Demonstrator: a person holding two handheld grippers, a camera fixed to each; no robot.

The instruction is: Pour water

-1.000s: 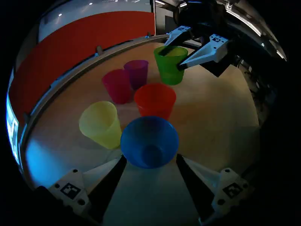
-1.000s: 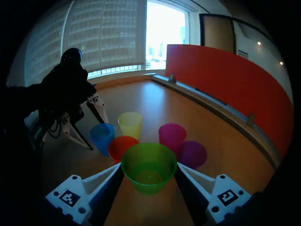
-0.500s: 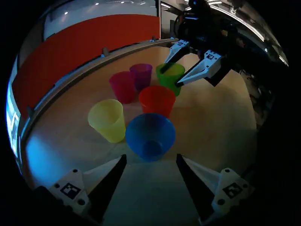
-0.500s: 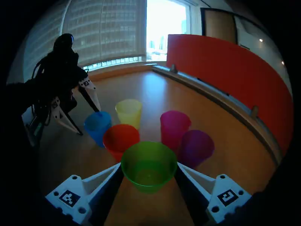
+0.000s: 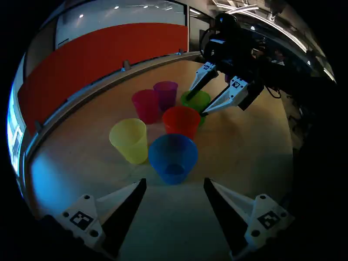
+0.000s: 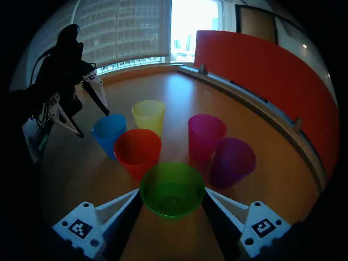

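Observation:
A blue cup (image 5: 173, 157) stands upright on the wooden table (image 5: 248, 143), just ahead of my left gripper (image 5: 174, 186). That gripper is open and apart from the cup. Behind the blue cup stand a yellow cup (image 5: 129, 140), a red cup (image 5: 181, 121), a pink cup (image 5: 146, 105) and a purple cup (image 5: 165, 93). My right gripper (image 6: 172, 190) is shut on a green cup (image 6: 172, 198), held low beside the red cup (image 6: 137, 151) and the purple cup (image 6: 232, 161). In the left gripper view the right gripper (image 5: 195, 107) grips the green cup (image 5: 198, 98) behind the red one. The left gripper (image 6: 93, 125) shows beside the blue cup (image 6: 108, 132).
A red partition (image 5: 87, 56) with a rail runs along the table's far edge. Bright windows (image 6: 130, 35) lie beyond the table in the right gripper view. Bare tabletop stretches to the right of the cups (image 5: 252, 130). A person's dark arms hold both grippers.
My left gripper has drawn back from the blue cup, which stays on the table. The right gripper has come down with the green cup, closer to the red and purple cups.

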